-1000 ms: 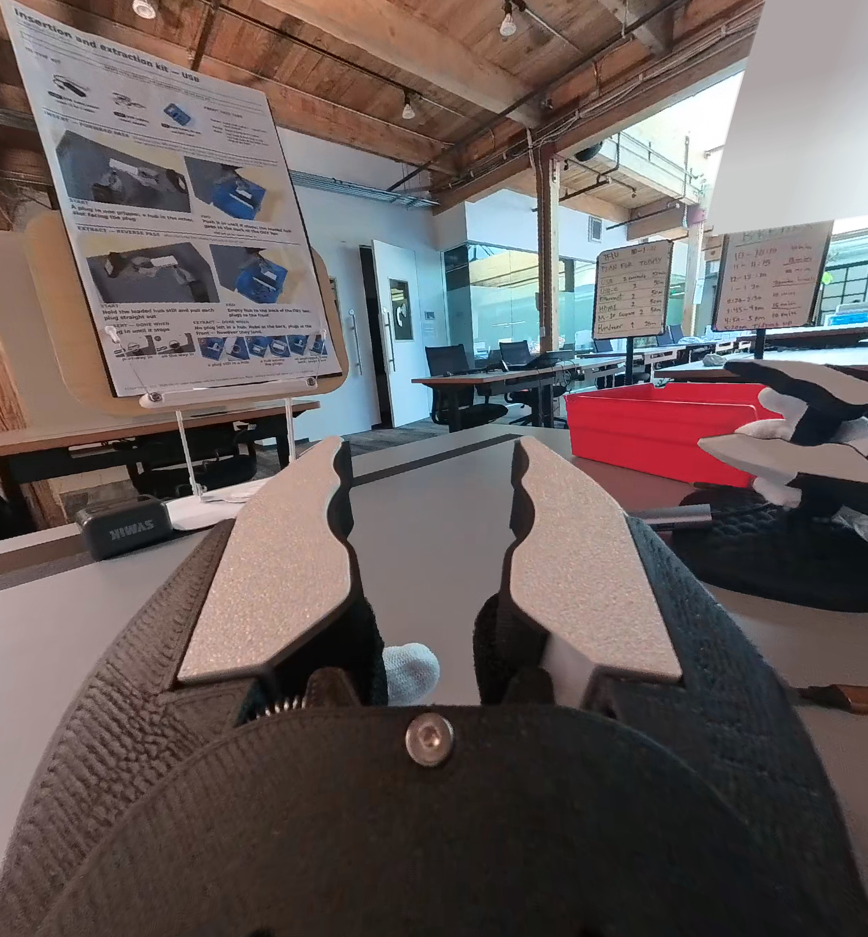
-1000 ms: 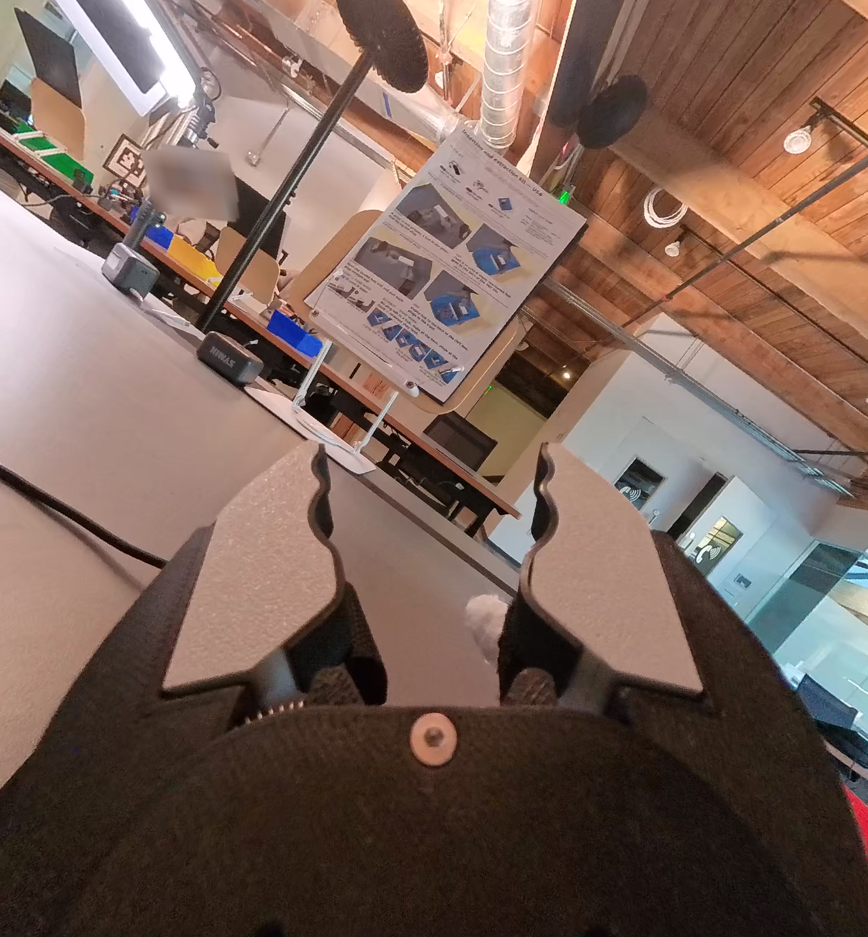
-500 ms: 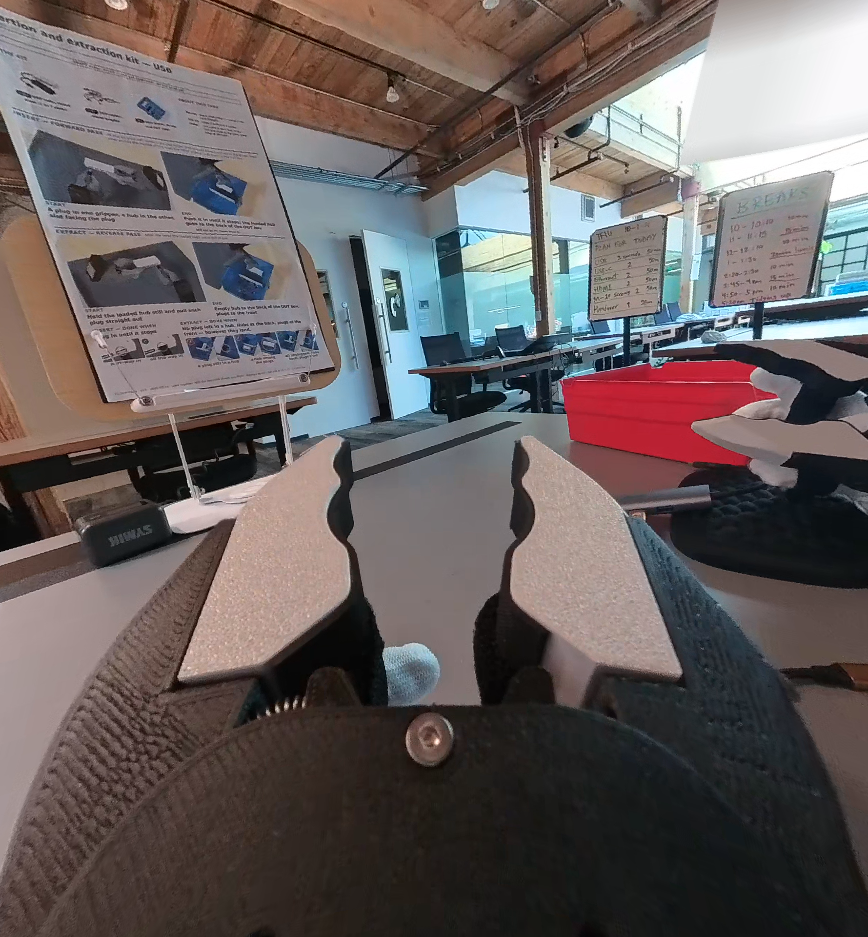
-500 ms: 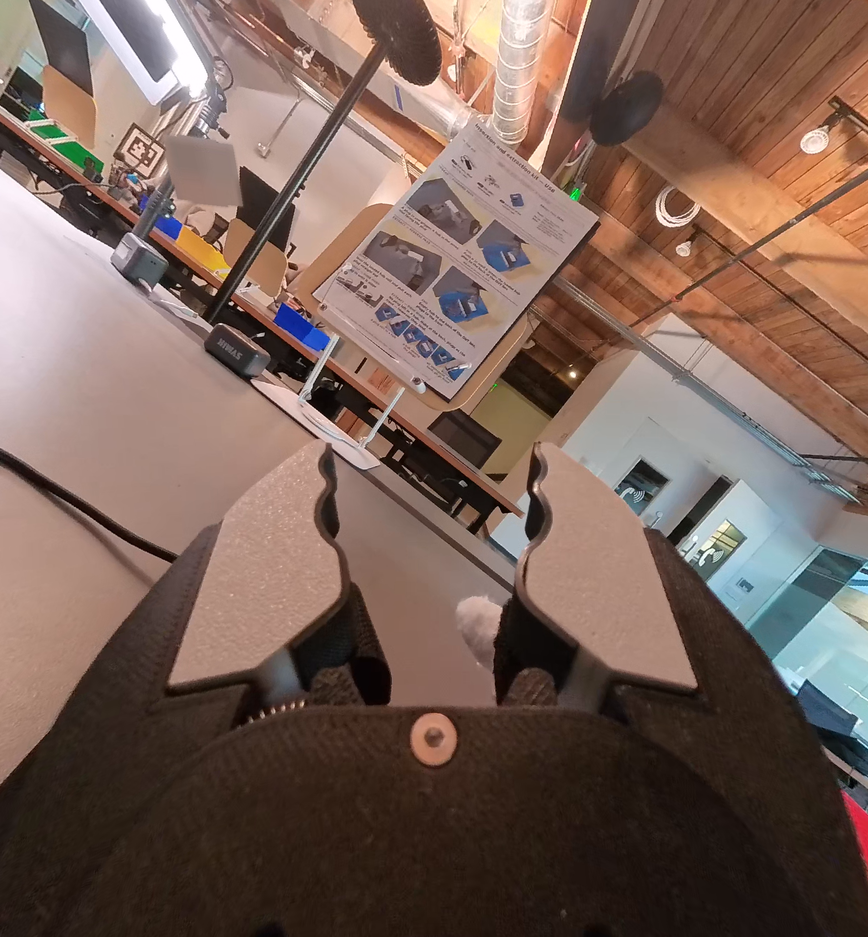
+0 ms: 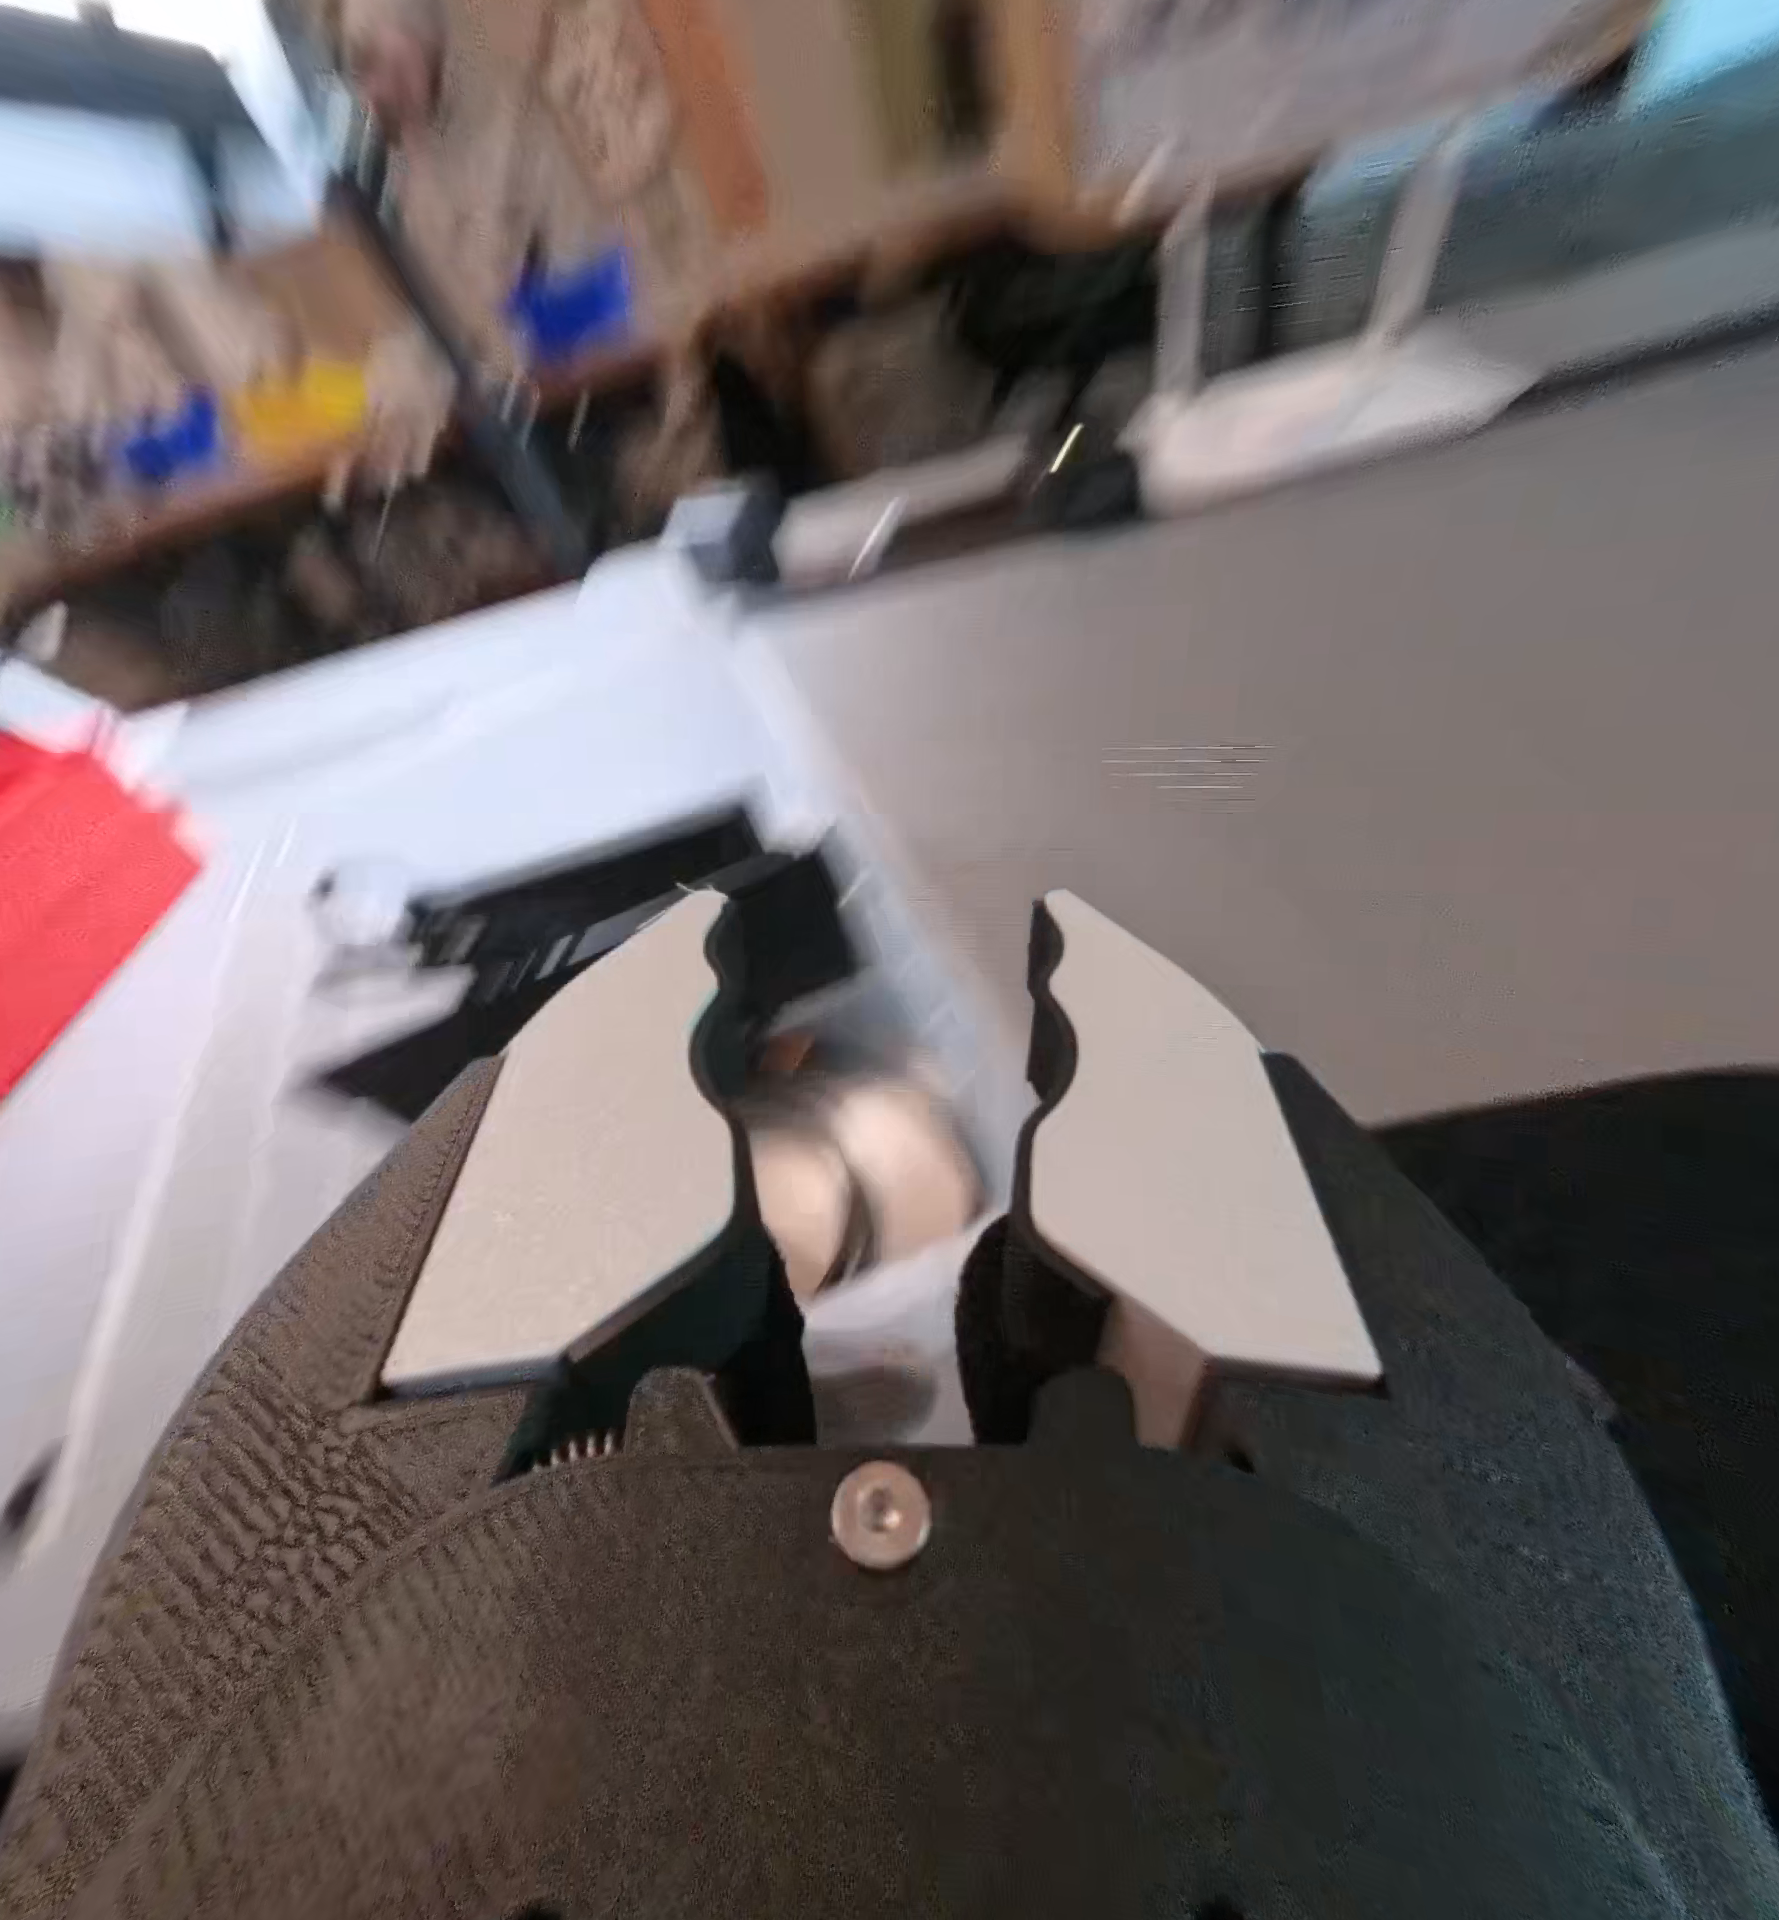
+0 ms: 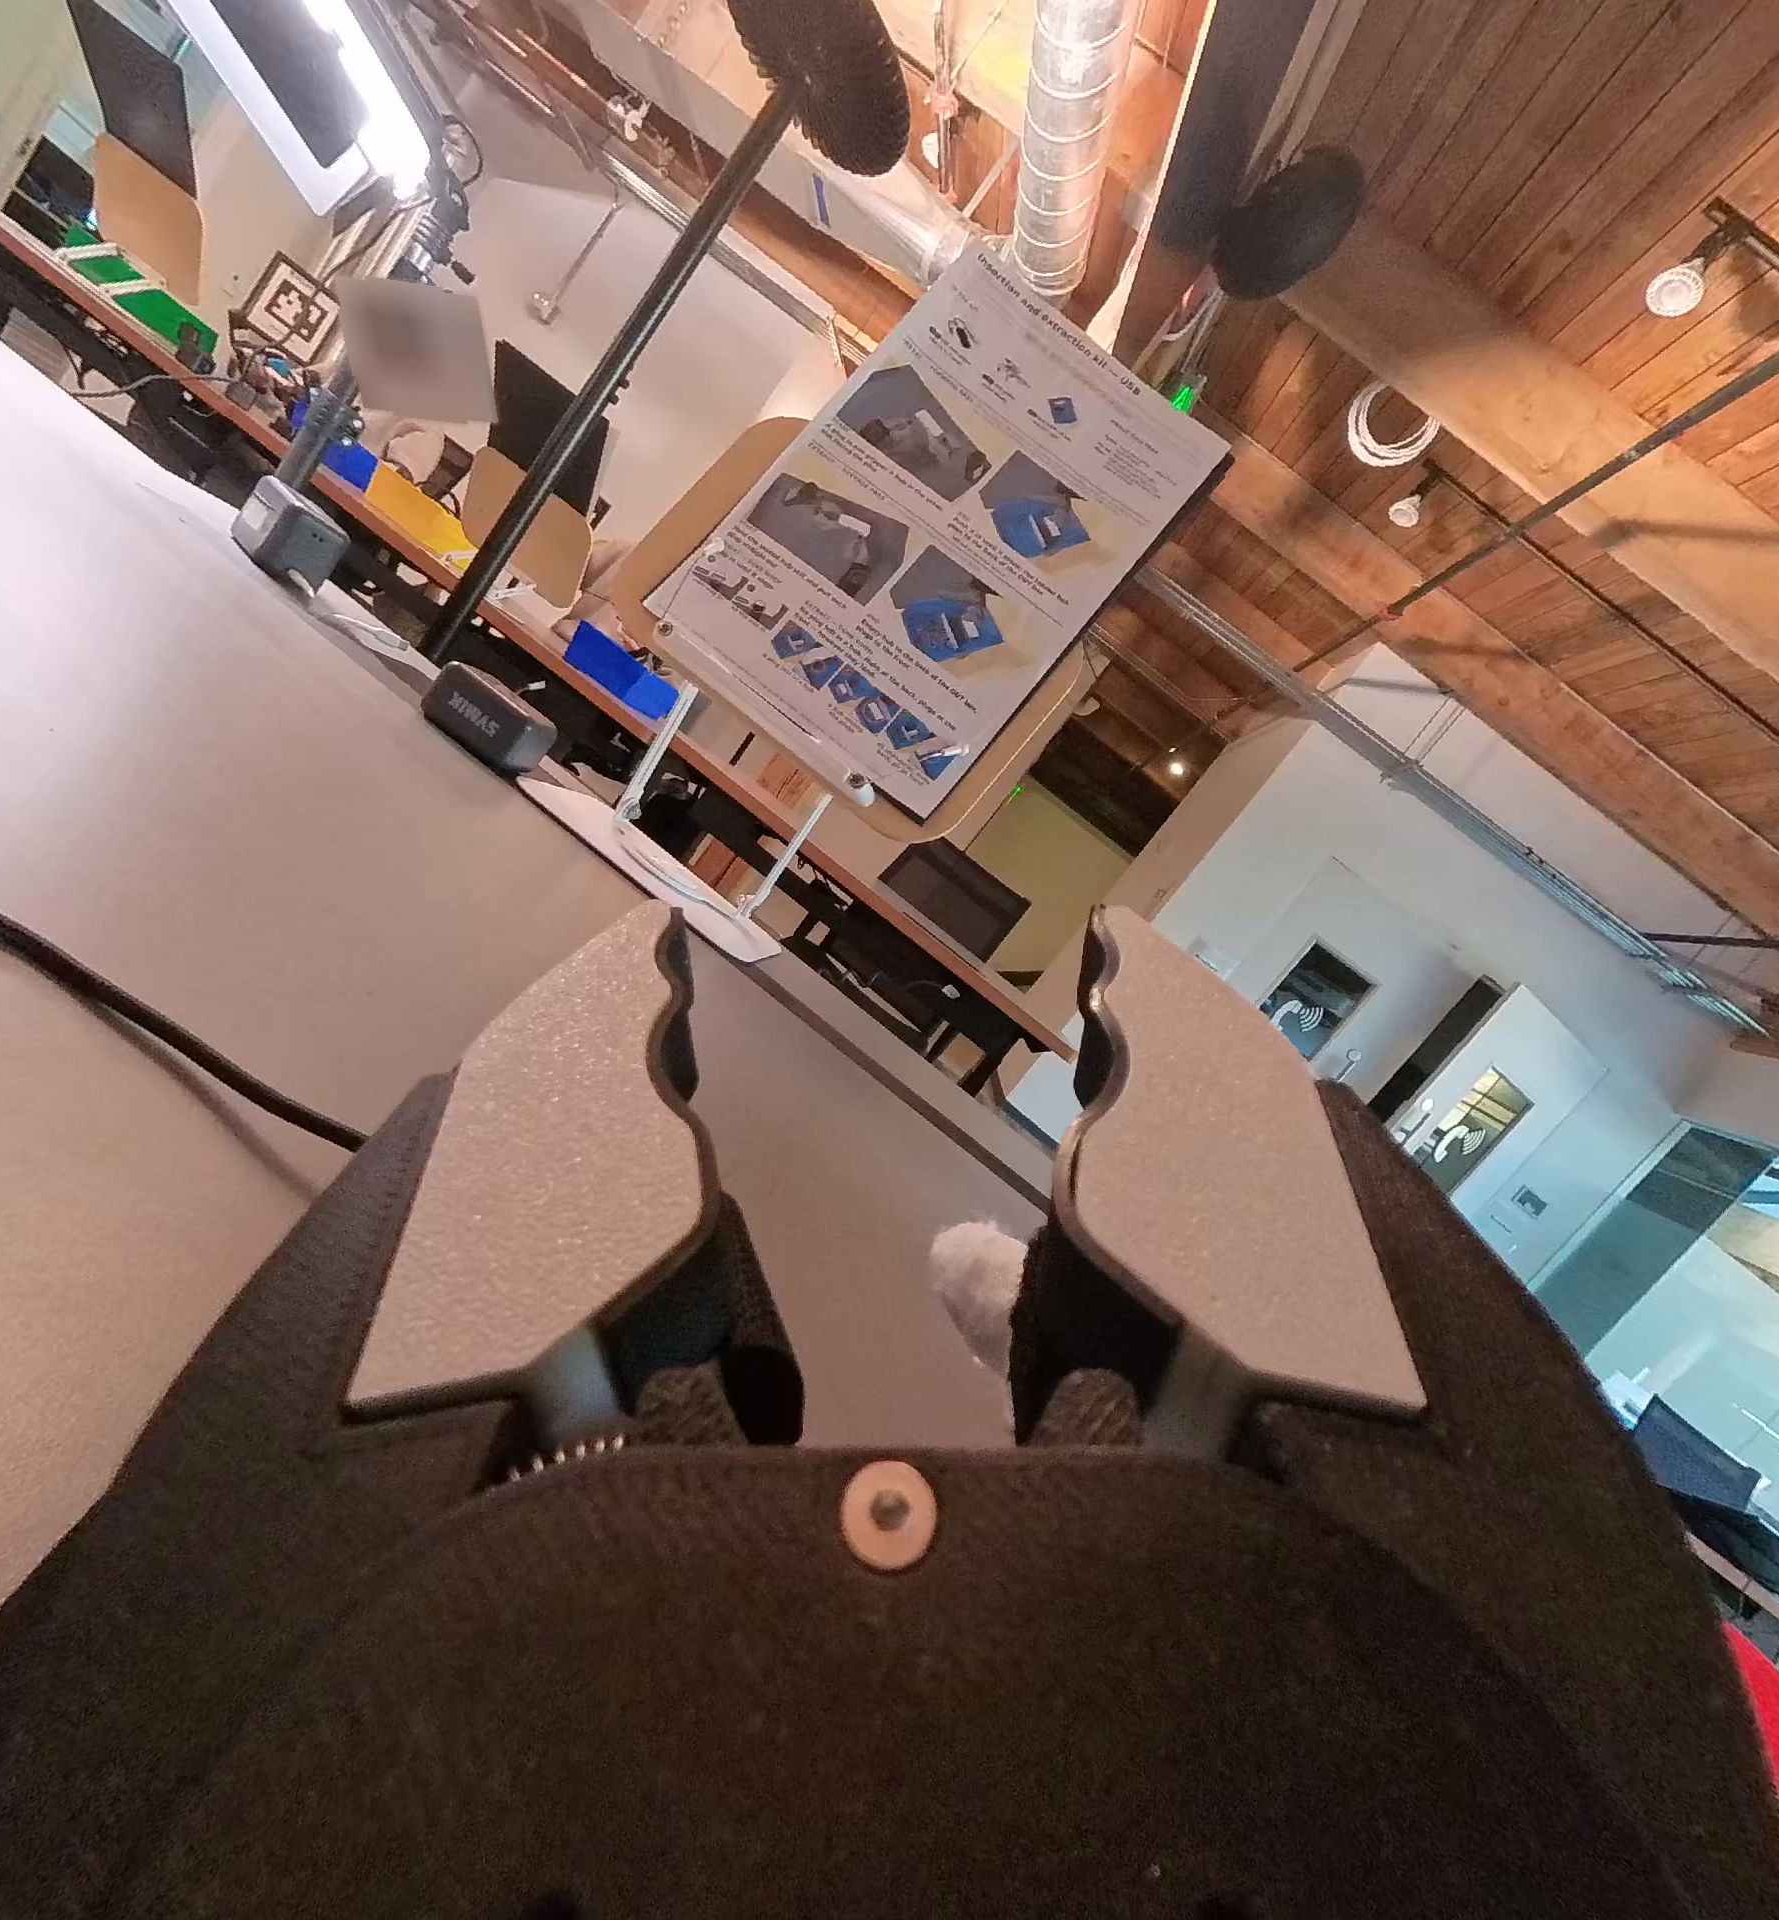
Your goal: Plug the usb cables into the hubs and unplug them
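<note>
The left wrist view is heavily motion-blurred. My left gripper is open and empty above a white sheet that carries blurred dark box-like things; I cannot tell if they are hubs. A blurred silvery shape lies below the gap between the fingers. My right gripper is open and empty, low over the grey table, tilted upward. A black cable runs across the table to its left. No plug shows clearly.
A red bin sits left of the white sheet. A dark mass fills the right of the left wrist view. At the table's far edge stand an instruction sheet on a stand, a black box, a black pole and a grey device. Left tips to right tips: about 50 cm.
My left gripper has swung fast to the left and tipped down, from the room ahead to the white sheet and red bin. My right gripper has barely moved. Both stay open.
</note>
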Tool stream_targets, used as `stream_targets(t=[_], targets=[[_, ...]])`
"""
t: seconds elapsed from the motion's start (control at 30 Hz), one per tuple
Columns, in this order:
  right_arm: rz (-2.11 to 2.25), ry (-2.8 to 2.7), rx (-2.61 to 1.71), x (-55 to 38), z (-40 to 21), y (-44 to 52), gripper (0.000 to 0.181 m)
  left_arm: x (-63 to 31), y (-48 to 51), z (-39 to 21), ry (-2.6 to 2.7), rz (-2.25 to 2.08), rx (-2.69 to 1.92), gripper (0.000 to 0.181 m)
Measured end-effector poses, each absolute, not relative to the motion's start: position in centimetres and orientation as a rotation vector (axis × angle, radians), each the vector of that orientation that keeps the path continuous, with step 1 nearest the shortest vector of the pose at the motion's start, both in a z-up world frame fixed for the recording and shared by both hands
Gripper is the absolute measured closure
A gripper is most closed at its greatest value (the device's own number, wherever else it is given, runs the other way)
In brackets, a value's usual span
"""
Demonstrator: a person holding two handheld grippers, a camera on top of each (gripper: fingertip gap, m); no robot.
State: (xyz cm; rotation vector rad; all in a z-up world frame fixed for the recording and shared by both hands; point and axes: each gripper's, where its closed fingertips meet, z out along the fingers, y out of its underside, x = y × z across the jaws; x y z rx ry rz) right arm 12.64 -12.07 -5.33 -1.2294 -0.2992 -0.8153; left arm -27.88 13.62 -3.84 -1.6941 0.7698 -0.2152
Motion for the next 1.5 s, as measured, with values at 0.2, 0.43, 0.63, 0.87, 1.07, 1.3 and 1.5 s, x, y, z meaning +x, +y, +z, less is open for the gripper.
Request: stream_targets(t=[0.2,0.43,0.63,0.87,1.07,1.3,1.5], targets=[[-0.811,-0.291,-1.229,12.8,-5.3,-12.1,0.110,-35.3,17.5,-11.1,0.688,-0.070,-2.180,0.130],[-0.806,-0.282,-1.223,12.8,-5.2,-12.2,0.110,-36.9,20.5,-14.5,0.656,0.033,-2.357,0.141],[-0.807,-0.285,-1.221,12.8,-5.2,-12.2,0.111,-37.4,20.9,-15.8,0.634,0.061,-2.441,0.143],[-0.810,-0.288,-1.219,12.8,-5.1,-12.3,0.111,-37.9,21.0,-16.5,0.592,0.094,-2.519,0.153],[-0.811,-0.291,-1.219,12.7,-5.2,-12.3,0.112,-38.1,21.2,-16.7,0.599,0.158,-2.526,0.161],[-0.812,-0.293,-1.219,12.7,-5.2,-12.2,0.112,-37.1,21.2,-16.1,0.642,0.160,-2.449,0.178],[-0.812,-0.290,-1.217,12.7,-5.1,-12.3,0.112,-36.7,21.1,-14.4,0.653,0.247,-2.359,0.178]])
